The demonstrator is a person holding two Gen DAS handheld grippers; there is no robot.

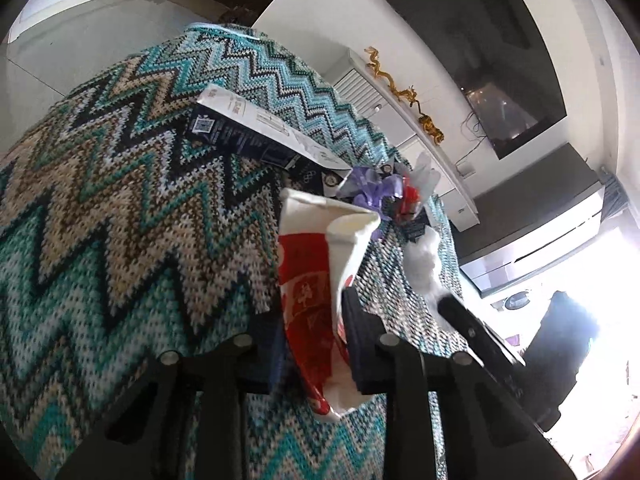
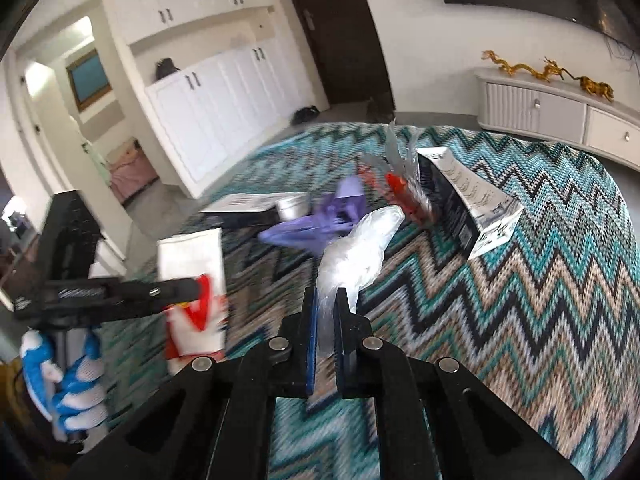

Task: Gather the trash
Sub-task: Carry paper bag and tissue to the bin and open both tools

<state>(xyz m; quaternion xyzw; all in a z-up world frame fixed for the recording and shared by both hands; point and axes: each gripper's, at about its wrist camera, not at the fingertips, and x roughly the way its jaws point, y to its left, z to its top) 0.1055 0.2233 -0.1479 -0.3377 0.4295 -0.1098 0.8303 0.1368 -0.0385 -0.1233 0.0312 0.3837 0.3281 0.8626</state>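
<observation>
The red and white paper bag (image 1: 316,280) sits pinched between the fingers of the left gripper (image 1: 310,320), held clear above the zigzag rug (image 1: 120,240). Its long axis runs along the fingers, its crumpled open mouth pointing away toward twelve o'clock. A hand in a blue and white glove (image 2: 68,384) grips that tool's handle from below, the tool angled downward.

The right gripper (image 2: 325,308) also tilts down over the rug, its fingers pressed together on the lower end of a clear plastic bag (image 2: 356,252), which stretches up and away toward one o'clock.

Beyond the two bags a purple wrapper (image 2: 320,220) and a red and clear wrapper (image 2: 404,196) lie on the rug, blurred. At two o'clock from them is an open dark box with a white lid (image 2: 472,208); at ten o'clock a flatter box (image 2: 244,210) beside a small silver tin (image 2: 294,206). A white cabinet (image 2: 560,116) against the wall carries gold dragon figures (image 2: 552,72).
</observation>
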